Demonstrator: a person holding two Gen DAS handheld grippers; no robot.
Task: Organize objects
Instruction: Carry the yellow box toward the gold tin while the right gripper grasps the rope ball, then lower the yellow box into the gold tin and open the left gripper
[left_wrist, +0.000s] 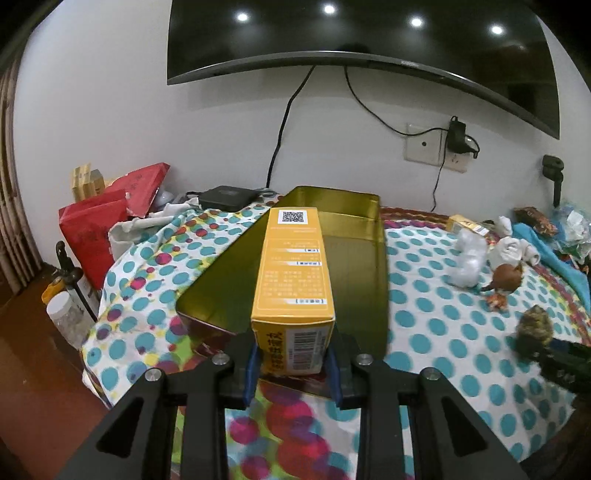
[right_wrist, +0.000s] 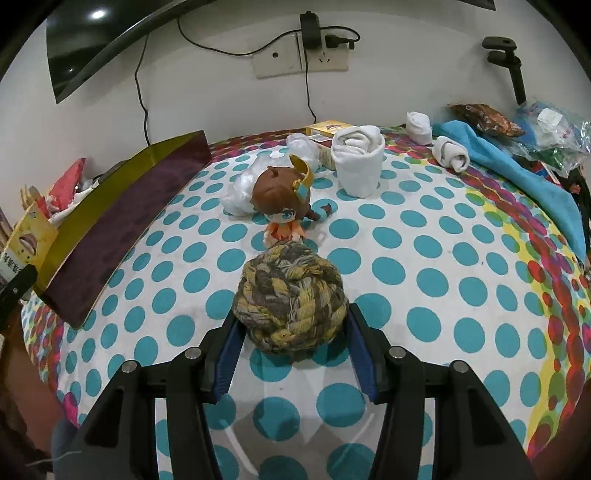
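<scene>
Yellow cardboard box (left_wrist: 293, 280) clamped at its near end between the blue pads (left_wrist: 253, 363) of the left gripper (left_wrist: 293, 363), fingers closed narrowly on its sides. Held lengthwise, over the open gold tin (left_wrist: 354, 236), barcode end toward the camera, QR code at the far end. Whether touching the tin floor, cannot tell. Tin lying on the dotted cloth (left_wrist: 436, 332), dark maroon on its outer wall in the right wrist view.

Braided rope ball (right_wrist: 291, 295), yellow and grey, between the fingers of the right gripper (right_wrist: 291, 328); jaws spread wide, pads (right_wrist: 227, 354) right against the ball's sides, ball low over the cloth, contact with it unclear. Firm grip or mere contact, cannot tell.

Just beyond the ball, a small doll (right_wrist: 286, 201) with brown hair and an orange dress, lying on the cloth beside a crumpled white plastic bag (right_wrist: 243, 188). Farther back, a rolled white towel (right_wrist: 356, 158) standing upright, a second small yellow box (right_wrist: 323, 131) behind it, two rolled socks (right_wrist: 450, 151) near a blue cloth (right_wrist: 517, 173). On the wall, a dark television (left_wrist: 362, 33) and a socket (right_wrist: 299, 55) with cables.
</scene>
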